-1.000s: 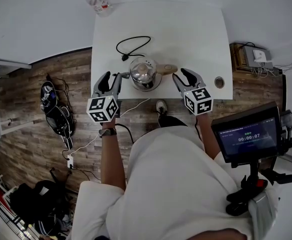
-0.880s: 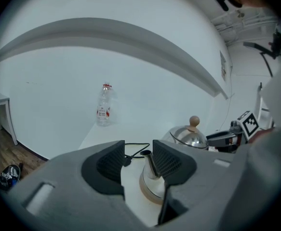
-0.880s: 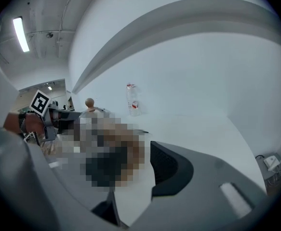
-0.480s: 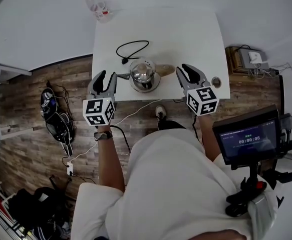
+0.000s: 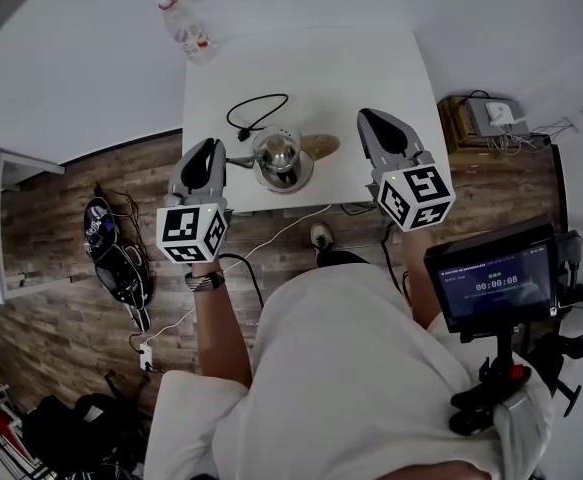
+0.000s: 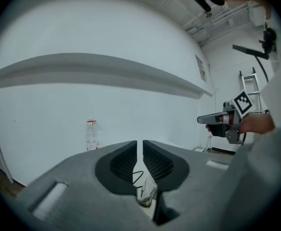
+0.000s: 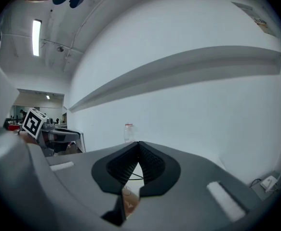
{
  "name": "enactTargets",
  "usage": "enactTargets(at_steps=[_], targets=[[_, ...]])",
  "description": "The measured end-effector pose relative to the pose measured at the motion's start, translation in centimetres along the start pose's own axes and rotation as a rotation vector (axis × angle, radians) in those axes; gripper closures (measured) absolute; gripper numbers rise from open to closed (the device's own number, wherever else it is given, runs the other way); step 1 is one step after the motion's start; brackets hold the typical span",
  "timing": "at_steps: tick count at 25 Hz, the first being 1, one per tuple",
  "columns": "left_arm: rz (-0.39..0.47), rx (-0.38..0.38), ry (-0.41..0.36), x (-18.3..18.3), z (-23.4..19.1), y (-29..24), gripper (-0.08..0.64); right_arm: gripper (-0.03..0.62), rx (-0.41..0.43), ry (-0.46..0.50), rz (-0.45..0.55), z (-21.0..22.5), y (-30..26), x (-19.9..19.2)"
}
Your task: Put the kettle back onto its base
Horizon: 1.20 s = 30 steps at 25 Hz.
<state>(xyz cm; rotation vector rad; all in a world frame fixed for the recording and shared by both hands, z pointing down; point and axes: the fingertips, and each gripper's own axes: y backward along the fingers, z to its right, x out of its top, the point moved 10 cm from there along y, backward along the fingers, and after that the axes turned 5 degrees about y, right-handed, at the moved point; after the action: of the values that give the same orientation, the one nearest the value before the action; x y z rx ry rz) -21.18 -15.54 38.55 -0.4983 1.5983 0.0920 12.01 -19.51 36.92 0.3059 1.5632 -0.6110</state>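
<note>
A shiny steel kettle (image 5: 279,158) with a wooden handle (image 5: 319,146) stands near the front edge of the white table (image 5: 371,58). A black cord (image 5: 254,111) loops behind it. Whether a base lies under the kettle I cannot tell. My left gripper (image 5: 211,148) hovers high at the kettle's left. Its jaws are closing to a narrow slit with nothing between them (image 6: 140,143); the kettle (image 6: 147,194) shows far below through the gap. My right gripper (image 5: 371,118) hangs high at the right, shut and empty (image 7: 139,144), with the handle (image 7: 128,201) below it.
A plastic bottle (image 5: 186,23) stands off the table's far left corner. A screen on a stand (image 5: 496,278) is at my right. Bags and cables (image 5: 111,233) lie on the wooden floor at the left. A white cable (image 5: 271,230) hangs off the front edge.
Both grippers have lifted up and away from the kettle's sides, and their jaws have gone from wide apart to nearly or fully closed. The kettle stays on the table.
</note>
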Motion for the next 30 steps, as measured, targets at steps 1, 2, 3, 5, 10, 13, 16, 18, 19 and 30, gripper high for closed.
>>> enactTargets(at_steps=[1,2,3,5,10,13,16,18,19,30], targets=[[0.017,-0.008,-0.009,0.8,0.8,1.0,0.523,0.589,-0.002,0.007,0.019,-0.4,1.3,1.0],[0.033,-0.017,-0.02,1.7,1.5,1.8,0.534,0.589,-0.001,0.013,0.038,-0.8,2.2,2.0],[0.048,-0.024,-0.032,2.5,2.0,2.3,0.54,0.589,0.002,0.019,0.056,-1.0,2.8,2.8],[0.074,-0.032,-0.058,3.8,2.6,2.8,0.55,0.589,0.016,0.03,0.082,-1.3,3.3,4.1],[0.122,-0.047,-0.108,5.8,3.9,3.4,0.554,0.591,0.061,0.046,0.114,-1.9,3.9,5.8],[0.146,-0.044,-0.136,6.7,4.4,3.7,0.554,0.591,0.082,0.066,0.123,-2.3,3.8,6.8],[0.155,-0.047,-0.152,7.2,4.9,3.8,0.554,0.591,0.084,0.091,0.122,-2.5,3.7,7.3],[0.163,-0.051,-0.159,7.4,5.1,3.9,0.554,0.591,0.077,0.1,0.125,-2.7,3.9,7.5],[0.166,-0.051,-0.162,7.6,5.2,4.0,0.554,0.591,0.075,0.104,0.127,-2.8,3.9,7.6],[0.162,-0.059,-0.16,7.3,5.5,3.9,0.554,0.591,0.087,0.076,0.128,-2.9,4.0,7.4]])
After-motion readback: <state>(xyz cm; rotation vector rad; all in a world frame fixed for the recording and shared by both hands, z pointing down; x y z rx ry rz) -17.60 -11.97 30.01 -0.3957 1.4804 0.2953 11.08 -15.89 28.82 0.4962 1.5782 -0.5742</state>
